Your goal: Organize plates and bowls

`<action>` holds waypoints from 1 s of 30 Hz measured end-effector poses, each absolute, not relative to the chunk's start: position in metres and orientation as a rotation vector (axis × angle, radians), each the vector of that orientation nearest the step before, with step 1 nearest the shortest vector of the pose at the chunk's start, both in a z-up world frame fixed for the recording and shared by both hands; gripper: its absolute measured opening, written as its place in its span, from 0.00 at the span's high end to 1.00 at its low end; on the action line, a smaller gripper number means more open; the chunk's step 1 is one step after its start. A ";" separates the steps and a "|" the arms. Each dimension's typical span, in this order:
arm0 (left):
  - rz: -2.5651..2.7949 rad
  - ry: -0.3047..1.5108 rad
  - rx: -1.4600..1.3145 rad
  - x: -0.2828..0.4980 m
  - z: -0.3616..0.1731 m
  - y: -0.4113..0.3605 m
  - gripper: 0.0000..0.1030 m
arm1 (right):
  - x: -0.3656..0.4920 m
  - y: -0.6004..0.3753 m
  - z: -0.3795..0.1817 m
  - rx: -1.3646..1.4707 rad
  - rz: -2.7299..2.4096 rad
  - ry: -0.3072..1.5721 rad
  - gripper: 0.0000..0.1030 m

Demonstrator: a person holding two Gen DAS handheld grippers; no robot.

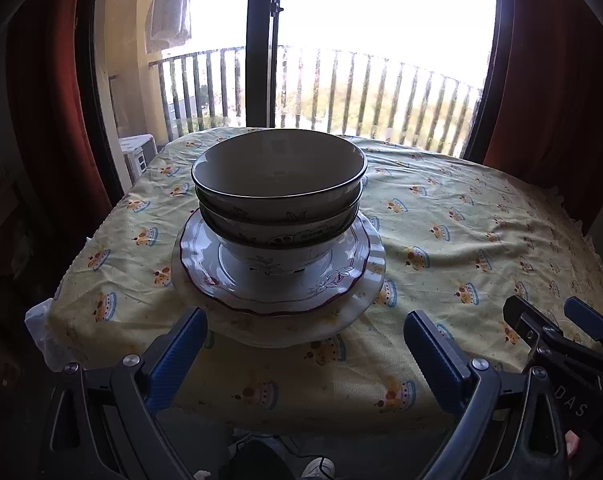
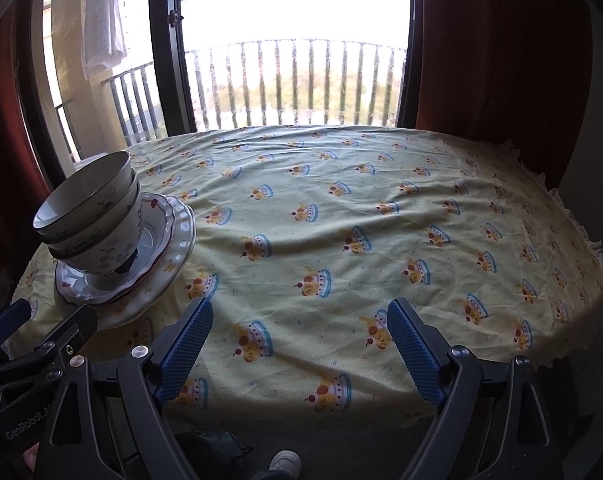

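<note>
the bowls (image 1: 279,200) hide the plates' (image 1: 277,284) centres, and the table's (image 2: 341,240) near edge is cut off.

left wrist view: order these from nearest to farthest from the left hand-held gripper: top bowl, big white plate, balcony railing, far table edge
1. big white plate, bottom of the stack, just ahead of the left hand-held gripper.
2. top bowl, higher up the same stack, centre.
3. far table edge, behind the stack.
4. balcony railing, outside, beyond the glass.
</note>
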State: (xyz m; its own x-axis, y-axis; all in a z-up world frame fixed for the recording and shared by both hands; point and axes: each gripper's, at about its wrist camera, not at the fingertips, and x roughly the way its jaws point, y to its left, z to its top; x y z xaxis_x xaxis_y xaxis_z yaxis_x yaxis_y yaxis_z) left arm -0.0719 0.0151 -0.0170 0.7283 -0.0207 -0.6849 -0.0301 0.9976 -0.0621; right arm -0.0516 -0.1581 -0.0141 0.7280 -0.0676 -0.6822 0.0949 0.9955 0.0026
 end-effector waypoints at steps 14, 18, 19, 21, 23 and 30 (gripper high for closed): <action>-0.001 0.737 -0.065 -0.073 -0.014 0.012 0.03 | -0.052 -0.158 -0.011 0.037 -0.094 0.730 0.10; -0.007 0.737 -0.064 -0.072 -0.014 0.010 0.03 | -0.052 -0.159 -0.011 0.040 -0.099 0.731 0.10; -0.010 0.736 -0.062 -0.072 -0.013 0.009 0.03 | -0.052 -0.160 -0.010 0.041 -0.101 0.730 0.10; -0.015 0.735 -0.058 -0.072 -0.013 0.007 0.03 | -0.054 -0.162 -0.010 0.045 -0.106 0.729 0.10; -0.020 0.734 -0.054 -0.072 -0.012 0.006 0.03 | -0.054 -0.163 -0.010 0.049 -0.111 0.727 0.09; -0.036 0.729 -0.043 -0.072 -0.011 0.001 0.01 | -0.055 -0.167 -0.009 0.054 -0.122 0.723 0.09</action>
State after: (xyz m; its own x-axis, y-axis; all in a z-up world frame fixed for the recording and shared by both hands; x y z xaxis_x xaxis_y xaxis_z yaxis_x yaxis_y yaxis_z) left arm -0.0716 0.0012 -0.0108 0.7454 -0.0482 -0.6649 0.0180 0.9985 -0.0522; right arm -0.0548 -0.1669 -0.0089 0.7432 -0.0928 -0.6627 0.1299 0.9915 0.0068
